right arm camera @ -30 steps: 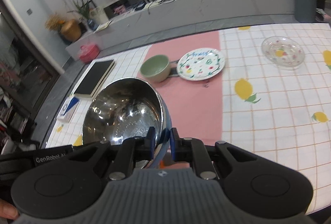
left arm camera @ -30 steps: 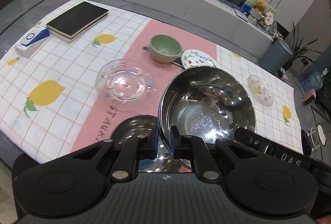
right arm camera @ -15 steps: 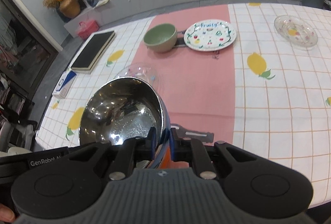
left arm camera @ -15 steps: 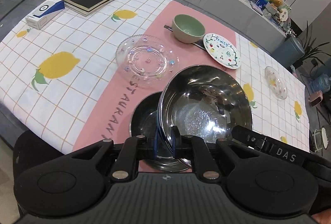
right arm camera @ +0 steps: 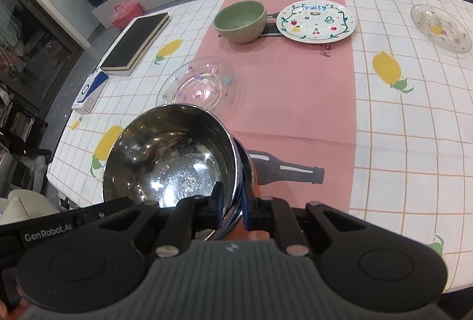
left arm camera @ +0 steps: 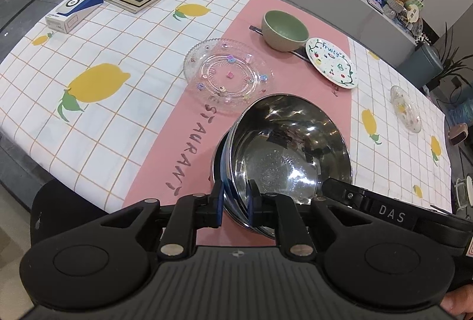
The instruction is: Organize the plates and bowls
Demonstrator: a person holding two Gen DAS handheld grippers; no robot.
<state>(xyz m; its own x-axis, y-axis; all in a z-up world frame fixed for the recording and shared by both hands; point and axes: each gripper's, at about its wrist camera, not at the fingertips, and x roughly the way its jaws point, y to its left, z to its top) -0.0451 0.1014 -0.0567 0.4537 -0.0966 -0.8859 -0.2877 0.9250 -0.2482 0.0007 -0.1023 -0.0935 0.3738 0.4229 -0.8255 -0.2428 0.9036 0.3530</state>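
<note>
2 tongs, left [left arm camera: 235, 203] and right [right arm camera: 230, 206], clamp the steel bowl's [left arm camera: 289, 154] rim, mouth tilted upward.

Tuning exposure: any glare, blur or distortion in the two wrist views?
Left wrist: bright specular highlights inside the steel bowl, fisheye bends the table edge, image sharp. Right wrist: white hotspot low in the steel bowl, mild glare on the glass plate, straight tablecloth grid curves toward the edges.

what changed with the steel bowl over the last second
The large shiny steel bowl, gripped at opposite rims by the left gripper and right gripper, has moved over the smaller steel bowl and now nearly covers it. Both grips held. The clear glass plate, green ceramic bowl and fruit-patterned plate stayed put.
</note>
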